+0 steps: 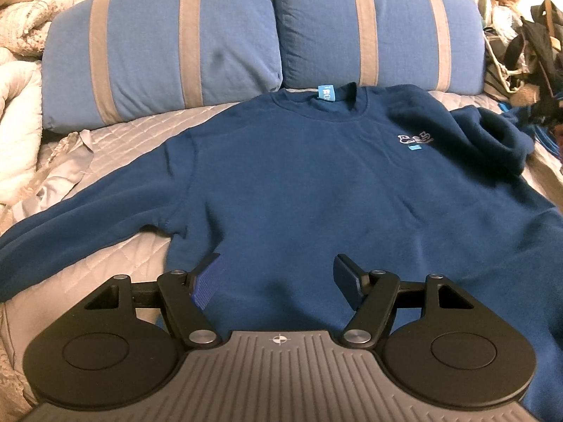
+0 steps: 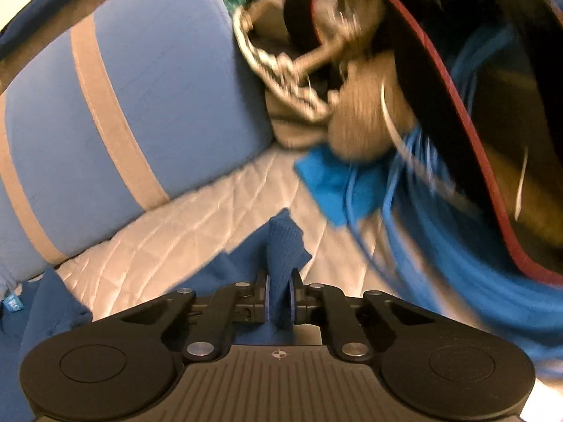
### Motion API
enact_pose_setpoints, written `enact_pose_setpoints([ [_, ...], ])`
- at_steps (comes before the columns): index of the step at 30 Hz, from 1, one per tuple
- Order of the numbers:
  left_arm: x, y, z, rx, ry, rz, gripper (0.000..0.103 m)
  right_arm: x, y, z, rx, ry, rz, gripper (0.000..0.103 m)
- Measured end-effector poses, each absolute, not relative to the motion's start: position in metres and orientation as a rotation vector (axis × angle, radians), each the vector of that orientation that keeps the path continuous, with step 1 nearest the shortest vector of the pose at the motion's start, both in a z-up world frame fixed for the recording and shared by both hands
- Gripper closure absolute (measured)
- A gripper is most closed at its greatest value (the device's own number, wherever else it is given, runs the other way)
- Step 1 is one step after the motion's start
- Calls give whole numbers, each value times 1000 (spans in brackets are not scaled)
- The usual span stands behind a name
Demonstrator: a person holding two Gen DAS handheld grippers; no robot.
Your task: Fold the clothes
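Note:
A navy sweatshirt (image 1: pixel 299 183) lies face up on the quilted bed, collar toward the pillows, with a small white logo (image 1: pixel 415 139) on its chest. Its one sleeve stretches out to the left; the other is bunched up at the right (image 1: pixel 492 133). My left gripper (image 1: pixel 278 270) hovers open over the lower hem area, nothing between its fingers. In the right wrist view my right gripper (image 2: pixel 280 297) is shut on a fold of the navy sweatshirt fabric (image 2: pixel 281 246), which rises between the pads.
Two blue pillows with grey stripes (image 1: pixel 169 45) lean behind the collar. The pale quilted bedspread (image 2: pixel 176 218) shows under the garment. A pile of bags, blue cords and clothes (image 2: pixel 440 123) crowds the right side. Rumpled light bedding (image 1: pixel 21 70) lies at the left.

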State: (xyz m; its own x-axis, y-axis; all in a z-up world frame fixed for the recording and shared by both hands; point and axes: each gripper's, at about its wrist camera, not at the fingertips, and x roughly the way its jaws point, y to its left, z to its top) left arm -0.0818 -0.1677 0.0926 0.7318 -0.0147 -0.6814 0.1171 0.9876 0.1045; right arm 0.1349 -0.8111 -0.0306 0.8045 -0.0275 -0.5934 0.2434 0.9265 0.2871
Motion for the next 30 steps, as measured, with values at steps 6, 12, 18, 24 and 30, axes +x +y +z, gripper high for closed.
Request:
enact_pose_setpoints([
  [6, -83, -169, 93, 145, 745, -78, 35, 118, -836, 45, 226, 491, -259, 92],
  [12, -85, -166, 93, 140, 738, -82, 35, 65, -884, 138, 138, 316, -374, 92],
  [18, -86, -164, 93, 128, 727, -89, 35, 6, -929, 182, 103, 176, -423, 92],
  [24, -87, -162, 92, 123, 722, -91, 35, 7, -955, 106, 163, 371, -580, 91],
  [30, -88, -161, 92, 115, 718, -92, 35, 12, -946, 43, 163, 494, -668, 68],
])
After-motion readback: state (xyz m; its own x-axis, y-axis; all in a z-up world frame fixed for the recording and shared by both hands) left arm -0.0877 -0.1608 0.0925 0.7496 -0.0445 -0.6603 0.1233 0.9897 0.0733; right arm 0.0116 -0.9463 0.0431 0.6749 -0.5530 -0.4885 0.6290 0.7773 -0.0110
